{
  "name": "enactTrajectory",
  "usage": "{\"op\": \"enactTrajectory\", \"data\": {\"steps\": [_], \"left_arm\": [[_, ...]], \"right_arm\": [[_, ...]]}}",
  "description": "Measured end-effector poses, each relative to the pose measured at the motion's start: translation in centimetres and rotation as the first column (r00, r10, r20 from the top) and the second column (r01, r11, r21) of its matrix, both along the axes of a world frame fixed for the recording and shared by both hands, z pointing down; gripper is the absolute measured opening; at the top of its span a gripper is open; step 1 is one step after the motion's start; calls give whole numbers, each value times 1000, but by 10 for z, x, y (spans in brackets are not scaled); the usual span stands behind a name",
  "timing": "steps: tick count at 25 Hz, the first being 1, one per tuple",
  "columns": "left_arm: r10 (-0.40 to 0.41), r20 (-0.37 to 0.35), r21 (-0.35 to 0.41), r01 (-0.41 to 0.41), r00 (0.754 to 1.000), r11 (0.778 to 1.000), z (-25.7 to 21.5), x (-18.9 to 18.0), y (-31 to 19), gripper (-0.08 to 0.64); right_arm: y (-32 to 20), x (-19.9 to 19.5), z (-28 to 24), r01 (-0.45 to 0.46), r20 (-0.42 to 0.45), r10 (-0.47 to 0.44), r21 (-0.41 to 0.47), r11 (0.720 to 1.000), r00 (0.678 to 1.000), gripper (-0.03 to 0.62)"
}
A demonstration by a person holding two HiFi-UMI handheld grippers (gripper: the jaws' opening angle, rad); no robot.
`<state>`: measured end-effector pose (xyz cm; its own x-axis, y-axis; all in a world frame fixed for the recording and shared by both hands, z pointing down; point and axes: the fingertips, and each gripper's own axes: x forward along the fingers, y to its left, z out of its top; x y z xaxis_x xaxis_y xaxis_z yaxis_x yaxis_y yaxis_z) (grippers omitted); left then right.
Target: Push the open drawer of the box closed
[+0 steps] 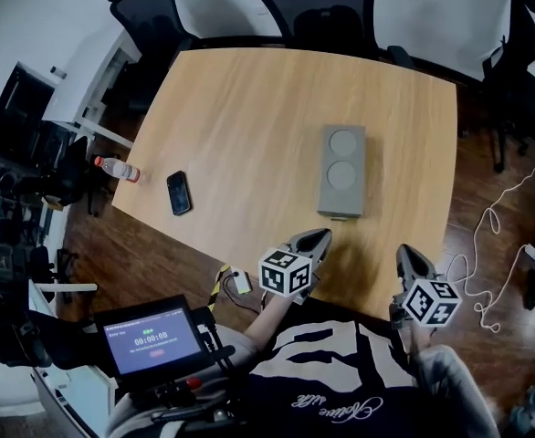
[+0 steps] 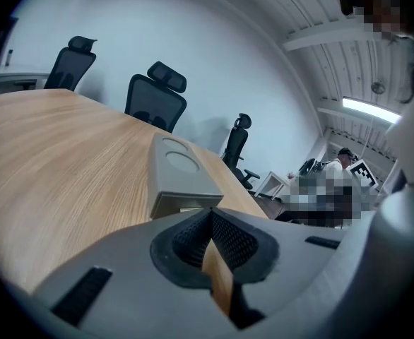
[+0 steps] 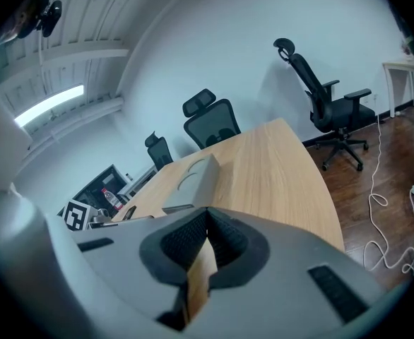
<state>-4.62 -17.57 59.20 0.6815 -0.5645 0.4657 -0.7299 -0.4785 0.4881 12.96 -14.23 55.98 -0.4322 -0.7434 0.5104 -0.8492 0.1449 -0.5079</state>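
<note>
Fig. My left gripper (image 1: pixel 319 237) and right gripper (image 1: pixel 406 254), jaws together and empty, near the box (image 1: pixel 342 172). Pushing its drawer (image 2: pixel 184 207) off-centre may skid or twist the box across the table (image 1: pixel 249 108).

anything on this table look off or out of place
Two things. The drawer at the near end of the gray box pokes out a little instead of sitting flush. And a bottle lies on its side at the left edge of the table, seemingly overhanging it, so it could roll off.
</note>
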Motion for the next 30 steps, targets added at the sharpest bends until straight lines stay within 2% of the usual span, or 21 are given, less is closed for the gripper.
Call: {"op": "enactTrajectory", "data": {"steps": [5,8,11,16,21,25,30], "left_arm": [[-79,8,11,78,997,997,-5,-13,28,2],[-95,50,10,95,994,995,-4,-24,50,2],[-101,82,47,98,991,994,-18,-23,86,2],[-136,57,92,131,989,987,-29,-30,95,2],[-158,27,122,153,987,981,-30,-39,104,2],[-166,12,130,163,986,978,-36,-49,135,2],[-184,38,138,177,982,975,-36,-80,177,2]], "right_arm": [[8,-18,9,112,6,-112,1,994,994,-3],[10,-32,16,173,13,-173,-3,985,985,-3],[35,-34,11,211,29,-210,-1,978,977,-3],[40,-52,23,273,33,-273,-13,962,962,-3],[37,-69,26,304,24,-304,2,953,952,-3],[52,-82,17,316,13,-316,21,948,949,-3],[88,-111,10,331,2,-331,27,943,944,-3]]}}
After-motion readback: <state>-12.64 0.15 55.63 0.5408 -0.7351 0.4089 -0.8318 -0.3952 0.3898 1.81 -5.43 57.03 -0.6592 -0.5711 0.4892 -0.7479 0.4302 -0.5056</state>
